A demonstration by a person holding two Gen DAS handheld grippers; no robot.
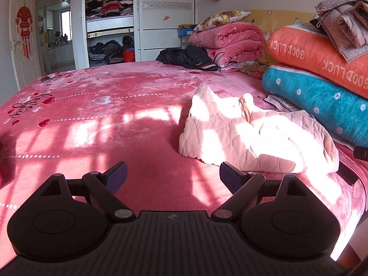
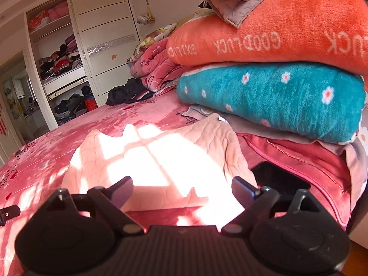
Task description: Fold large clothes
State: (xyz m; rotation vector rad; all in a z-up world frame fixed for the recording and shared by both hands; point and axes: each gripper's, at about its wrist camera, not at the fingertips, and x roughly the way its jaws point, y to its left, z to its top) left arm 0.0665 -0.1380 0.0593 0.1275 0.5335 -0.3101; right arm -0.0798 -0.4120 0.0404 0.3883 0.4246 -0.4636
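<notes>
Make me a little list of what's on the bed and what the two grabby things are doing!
garment: pink quilted garment, lying loosely folded on the bed
bed cover: pink blanket with hearts
beside garment: teal flowered pillow with orange GOOD LUCK pillow stacked on top
far end of bed: rolled pink blanket, dark jacket
left hand-held gripper: open, holding nothing
right hand-held gripper: open, holding nothing, garment just ahead
background: open wardrobe full of clothes
</notes>
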